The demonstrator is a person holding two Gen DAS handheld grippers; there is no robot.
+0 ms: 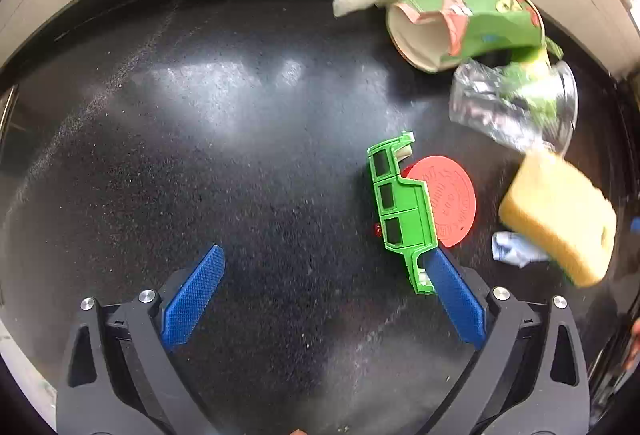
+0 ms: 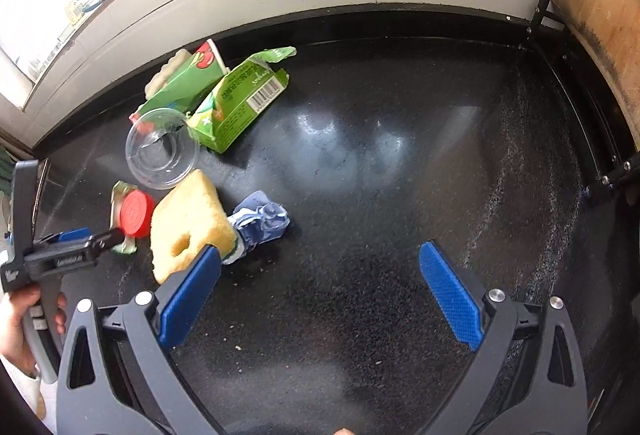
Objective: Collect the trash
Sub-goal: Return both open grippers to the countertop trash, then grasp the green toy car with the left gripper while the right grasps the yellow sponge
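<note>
The supporting surface was a black speckled countertop (image 2: 360,195), glossy, with pale light reflections near its centre and a few small crumbs toward the near edge. A pale tiled wall bordered its far side.

Items lay clustered at one end of it:
- a green paper cup (image 1: 464,27) on its side, torn
- a flattened green carton (image 2: 236,103) beside it
- a clear plastic cup (image 2: 162,149) on its side
- a yellow sponge (image 2: 188,223)
- a crumpled blue wrapper (image 2: 262,223) touching the sponge
- a red round lid (image 1: 448,201)
- a green toy vehicle shell (image 1: 400,207) overlapping the lid
</note>
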